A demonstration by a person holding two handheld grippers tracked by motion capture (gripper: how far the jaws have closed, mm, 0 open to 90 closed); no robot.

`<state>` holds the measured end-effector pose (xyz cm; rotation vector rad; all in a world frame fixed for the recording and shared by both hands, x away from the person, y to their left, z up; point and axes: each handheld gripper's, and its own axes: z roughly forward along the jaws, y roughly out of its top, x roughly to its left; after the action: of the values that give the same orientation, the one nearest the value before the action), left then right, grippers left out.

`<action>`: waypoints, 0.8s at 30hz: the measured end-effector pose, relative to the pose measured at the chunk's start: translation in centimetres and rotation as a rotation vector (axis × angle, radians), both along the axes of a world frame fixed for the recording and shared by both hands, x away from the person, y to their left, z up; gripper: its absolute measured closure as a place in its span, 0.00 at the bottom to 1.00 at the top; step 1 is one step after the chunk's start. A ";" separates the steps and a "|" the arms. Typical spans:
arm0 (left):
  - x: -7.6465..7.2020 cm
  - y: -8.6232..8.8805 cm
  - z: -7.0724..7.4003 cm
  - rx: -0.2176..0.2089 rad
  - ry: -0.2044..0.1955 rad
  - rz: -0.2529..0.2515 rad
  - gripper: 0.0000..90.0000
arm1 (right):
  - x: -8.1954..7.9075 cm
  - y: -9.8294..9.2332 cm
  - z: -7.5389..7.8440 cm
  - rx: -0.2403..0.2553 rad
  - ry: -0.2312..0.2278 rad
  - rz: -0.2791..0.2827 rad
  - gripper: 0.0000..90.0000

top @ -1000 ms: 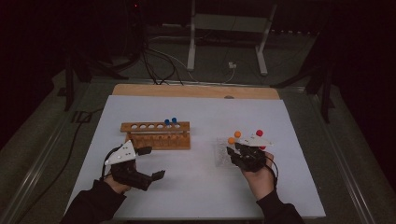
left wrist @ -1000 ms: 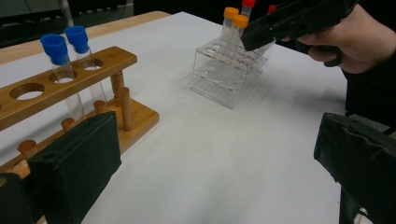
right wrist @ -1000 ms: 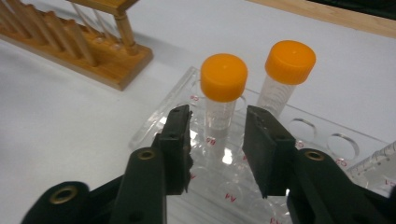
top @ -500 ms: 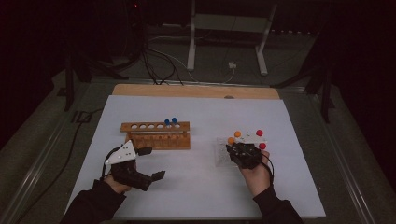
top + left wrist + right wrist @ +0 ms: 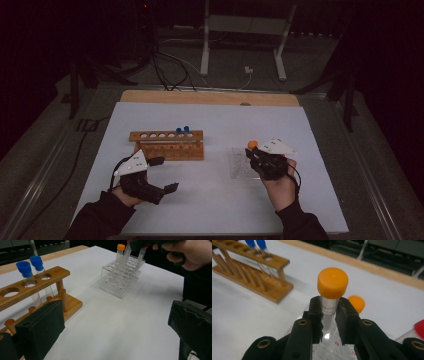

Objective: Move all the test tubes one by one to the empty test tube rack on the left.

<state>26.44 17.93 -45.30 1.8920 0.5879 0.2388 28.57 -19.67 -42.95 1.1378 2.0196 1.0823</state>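
While the right gripper [image 5: 329, 315] clamps an orange-capped tube [image 5: 332, 293] above the clear rack [image 5: 241, 165], the left gripper [image 5: 162, 175], at nine o'clock, gapes.

The rack [image 5: 167, 145] left of centre in the high view is varnished wood with a slight sheen. The stand [image 5: 122, 273] at upper centre of the left gripper view is clear glossy plastic. The tube [image 5: 329, 312] mid-frame in the right gripper view is clear plastic; its orange cap [image 5: 333, 283] looks smooth and matt. The sheet [image 5: 220, 200] is matt white. The pads [image 5: 40, 332] are matt black.
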 end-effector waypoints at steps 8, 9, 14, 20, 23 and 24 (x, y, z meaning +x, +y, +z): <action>0.2 -0.2 0.8 -0.002 0.005 -0.012 0.02 | -1.4 0.5 1.9 0.033 -0.051 0.048 0.84; 0.3 -0.2 0.9 -0.005 0.005 -0.015 0.02 | -1.6 0.7 2.0 0.037 -0.051 0.060 0.84; 0.5 -0.7 1.5 -0.008 0.003 -0.030 0.02 | -2.4 1.9 2.2 0.048 -0.053 0.122 0.84; 0.6 -1.5 1.8 -0.014 0.006 -0.056 0.02 | -3.1 3.5 1.5 0.043 -0.024 0.195 0.84; 0.7 -2.1 1.8 -0.007 0.008 -0.073 0.02 | -3.3 4.2 0.9 0.033 -0.004 0.221 0.84; 0.7 -2.3 1.8 -0.002 0.005 -0.074 0.02 | -3.3 4.4 0.7 0.028 0.007 0.229 0.84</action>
<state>27.15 15.59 -43.46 1.9088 0.5201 0.1846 25.27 -15.26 -42.27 0.9411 2.1864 1.2223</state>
